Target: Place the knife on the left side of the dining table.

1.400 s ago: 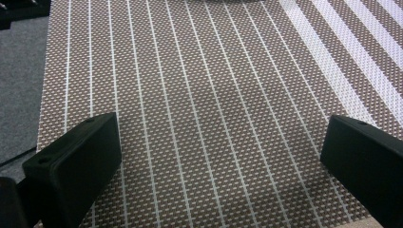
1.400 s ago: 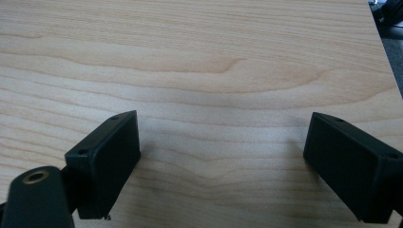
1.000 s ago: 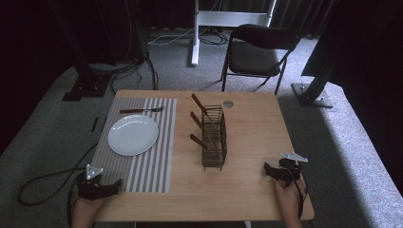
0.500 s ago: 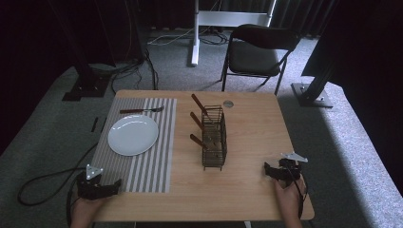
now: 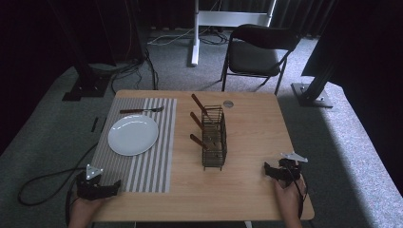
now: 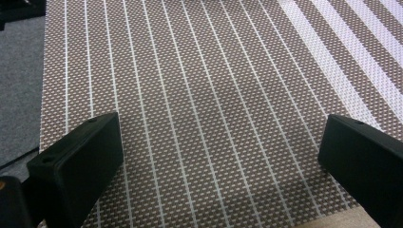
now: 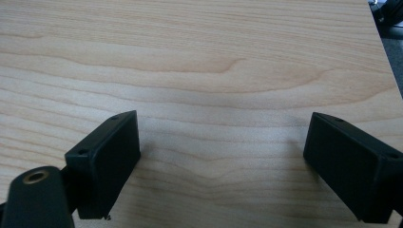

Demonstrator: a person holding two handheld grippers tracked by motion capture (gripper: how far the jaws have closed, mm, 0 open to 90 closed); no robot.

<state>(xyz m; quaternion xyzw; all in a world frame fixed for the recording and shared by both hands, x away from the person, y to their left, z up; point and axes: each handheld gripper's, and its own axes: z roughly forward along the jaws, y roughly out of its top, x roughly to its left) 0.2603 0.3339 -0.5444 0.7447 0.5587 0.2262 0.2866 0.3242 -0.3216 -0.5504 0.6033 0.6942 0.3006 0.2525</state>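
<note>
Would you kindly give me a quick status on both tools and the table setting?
Left tool open over striped placemat. Right tool open over bare table. Plate, fork, wire caddy untouched. Nothing in the way.

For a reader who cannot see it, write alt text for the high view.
A wooden table holds a wire basket with wooden-handled utensils, beside a striped placemat bearing a white plate and a fork. The left gripper and right gripper, both open, rest at the near corners.
</note>
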